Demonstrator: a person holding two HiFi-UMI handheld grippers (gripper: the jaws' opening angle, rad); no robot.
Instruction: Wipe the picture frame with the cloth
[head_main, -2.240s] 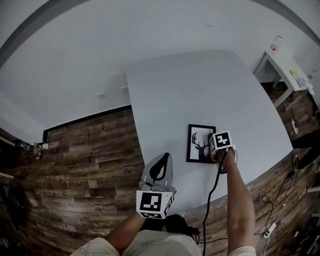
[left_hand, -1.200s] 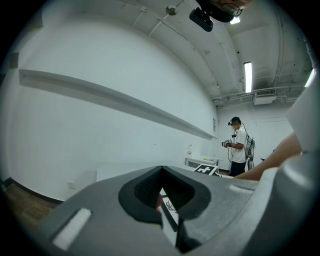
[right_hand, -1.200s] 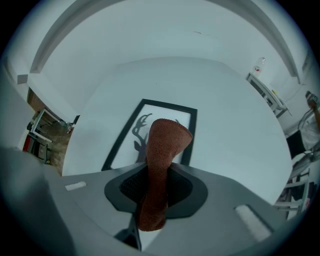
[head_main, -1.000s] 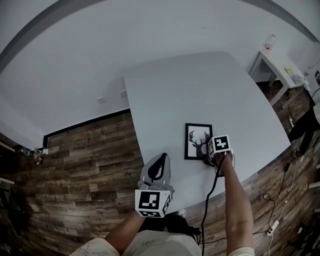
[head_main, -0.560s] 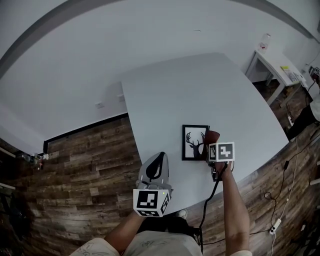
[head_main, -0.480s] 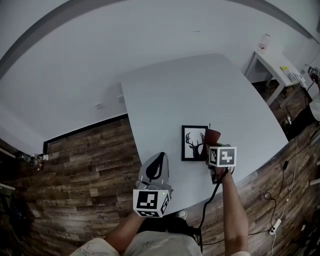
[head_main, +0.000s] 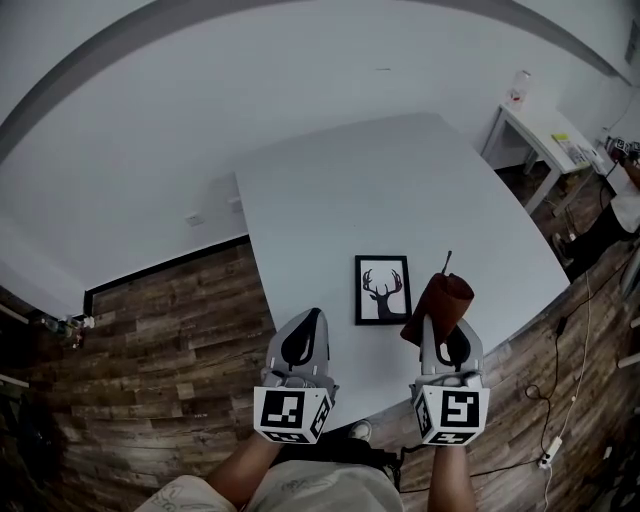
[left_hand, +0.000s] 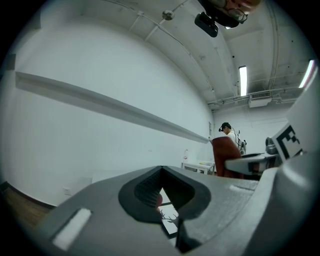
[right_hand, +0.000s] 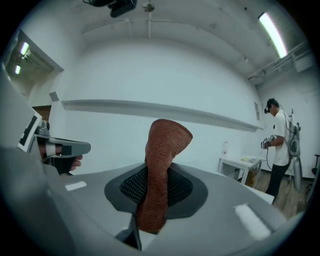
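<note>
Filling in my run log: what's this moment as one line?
left tongs: shut, empty | right tongs: shut on cloth, raised | picture frame: flat on table, no contact

Right gripper view: cloth clamped, held clear of any surface.

The right gripper (right_hand: 152, 194) has both jaws closed on a rust-brown cloth (right_hand: 162, 155), gripped at its lower part between the dark ribbed pads. The cloth stands upright out of the jaws, folded over into a rounded top. At the left edge is the left gripper (right_hand: 56, 147), with a hand (right_hand: 70, 162) below it. A white wall with a horizontal ledge (right_hand: 150, 107) lies behind. At far right a person (right_hand: 277, 145) stands beside a white table (right_hand: 240, 163), under a ceiling light (right_hand: 272, 27).
</note>
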